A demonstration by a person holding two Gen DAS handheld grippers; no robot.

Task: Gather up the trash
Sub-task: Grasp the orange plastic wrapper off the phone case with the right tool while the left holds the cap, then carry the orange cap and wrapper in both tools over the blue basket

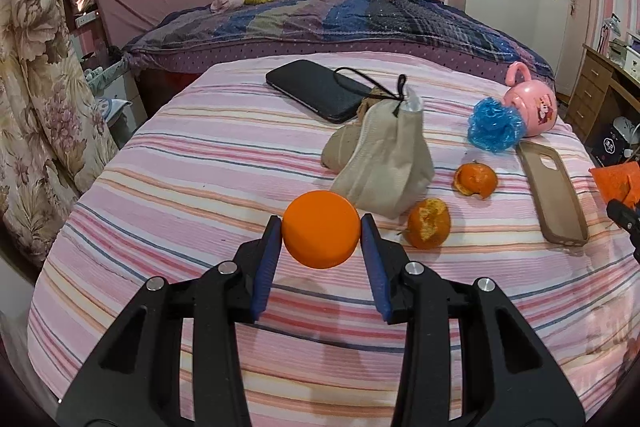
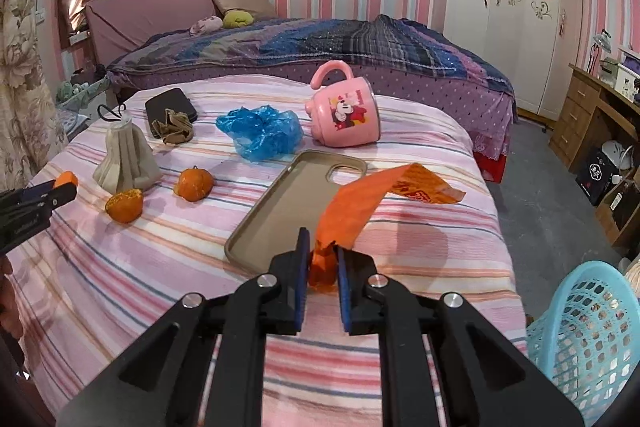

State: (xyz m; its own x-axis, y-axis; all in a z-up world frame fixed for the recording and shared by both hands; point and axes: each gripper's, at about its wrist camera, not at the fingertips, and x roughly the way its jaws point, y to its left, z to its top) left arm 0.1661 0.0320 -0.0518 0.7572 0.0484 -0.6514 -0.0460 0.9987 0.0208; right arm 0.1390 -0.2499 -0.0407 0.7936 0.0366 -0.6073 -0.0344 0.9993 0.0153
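My left gripper (image 1: 321, 227) is shut on a round orange cap (image 1: 321, 229), held above the striped bedsheet (image 1: 180, 187). Two pieces of orange peel (image 1: 429, 223) (image 1: 475, 179) lie just right of it, and they also show in the right wrist view as orange peel (image 2: 125, 206) (image 2: 195, 183). My right gripper (image 2: 323, 245) is shut on an orange wrapper (image 2: 360, 205), which lifts off the sheet and trails up to the right. A crumpled blue plastic bag (image 2: 262, 133) lies farther back. The left gripper (image 2: 60, 187) shows at the left edge there.
A beige phone case (image 2: 288, 211) lies beside the wrapper. A pink mug (image 2: 344, 117) lies on its side, a beige cloth pouch (image 2: 126, 163) stands left, and a black wallet (image 2: 170, 107) is behind. A light blue mesh basket (image 2: 588, 343) stands low at the right, beside the bed.
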